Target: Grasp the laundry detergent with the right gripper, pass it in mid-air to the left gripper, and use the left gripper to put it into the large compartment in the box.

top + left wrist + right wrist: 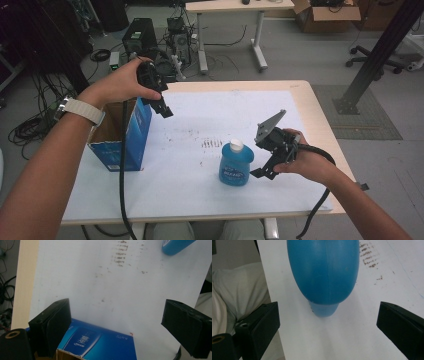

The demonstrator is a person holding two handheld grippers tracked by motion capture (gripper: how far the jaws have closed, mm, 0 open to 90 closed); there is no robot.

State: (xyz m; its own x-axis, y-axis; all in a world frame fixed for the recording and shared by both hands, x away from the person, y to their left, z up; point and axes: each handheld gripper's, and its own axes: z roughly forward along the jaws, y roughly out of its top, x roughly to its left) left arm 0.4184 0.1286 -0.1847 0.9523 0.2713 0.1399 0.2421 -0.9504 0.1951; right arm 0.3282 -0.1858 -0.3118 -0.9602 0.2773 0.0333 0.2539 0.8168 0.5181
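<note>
White stained table top (200, 175), blue bottle (236, 165), right gripper (261, 173) spread beside it, left gripper (165, 111) spread, grey floor (310, 55)

Blue box (100, 345): white signs on side, too blurry to read. Blue bottle (236, 165): label with white word, too small to read.

Bare forearms, white watch strap (80, 111), black grippers, trailing black cables

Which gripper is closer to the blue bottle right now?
Right. The right gripper hovers just beside the blue bottle, jaws open toward it. The left gripper is farther off, above the blue box.
</note>
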